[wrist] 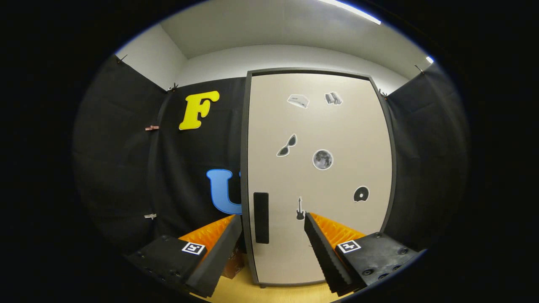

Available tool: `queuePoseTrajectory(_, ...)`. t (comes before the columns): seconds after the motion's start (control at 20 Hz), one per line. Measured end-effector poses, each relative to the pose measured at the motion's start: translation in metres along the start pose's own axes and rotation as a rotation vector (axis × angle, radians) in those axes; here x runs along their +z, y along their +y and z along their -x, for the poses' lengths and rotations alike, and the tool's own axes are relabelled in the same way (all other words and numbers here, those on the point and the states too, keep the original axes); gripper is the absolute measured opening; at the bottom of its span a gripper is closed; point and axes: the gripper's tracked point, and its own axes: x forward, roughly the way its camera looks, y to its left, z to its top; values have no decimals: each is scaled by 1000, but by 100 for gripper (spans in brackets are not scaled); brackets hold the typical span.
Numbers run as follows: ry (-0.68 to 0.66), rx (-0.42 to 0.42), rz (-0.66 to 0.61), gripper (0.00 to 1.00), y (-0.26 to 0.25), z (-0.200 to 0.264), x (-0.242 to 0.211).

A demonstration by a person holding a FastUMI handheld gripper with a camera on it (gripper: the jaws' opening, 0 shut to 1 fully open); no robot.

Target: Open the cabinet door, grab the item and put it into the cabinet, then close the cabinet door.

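Note:
A tall cabinet point(320, 176) with a beige door in a dark frame stands straight ahead on a wooden surface. Its door is closed and carries several small stickers. A dark vertical handle point(261, 217) sits near the door's left edge, just beyond and between my fingers. My gripper point(273, 221) is open, with nothing between its fingers. A small brown item point(233, 265) lies on the surface to the left of the cabinet, partly hidden behind my left finger point(219, 248).
Black cloth walls close in on the left and right of the cabinet. The light wooden tabletop point(252, 292) shows below the cabinet's foot. White wall and ceiling rise above the cloth.

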Motion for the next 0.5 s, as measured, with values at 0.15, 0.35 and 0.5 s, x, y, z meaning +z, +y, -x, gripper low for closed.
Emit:
queuePoseTrajectory(0.15,-12,-21,15,98,4,-18,-8)
queuePoseTrajectory(0.35,17,-39,15,97,8,-45,-29)
queuePoseTrajectory(0.5,5,-48,15,95,10,-67,-37)
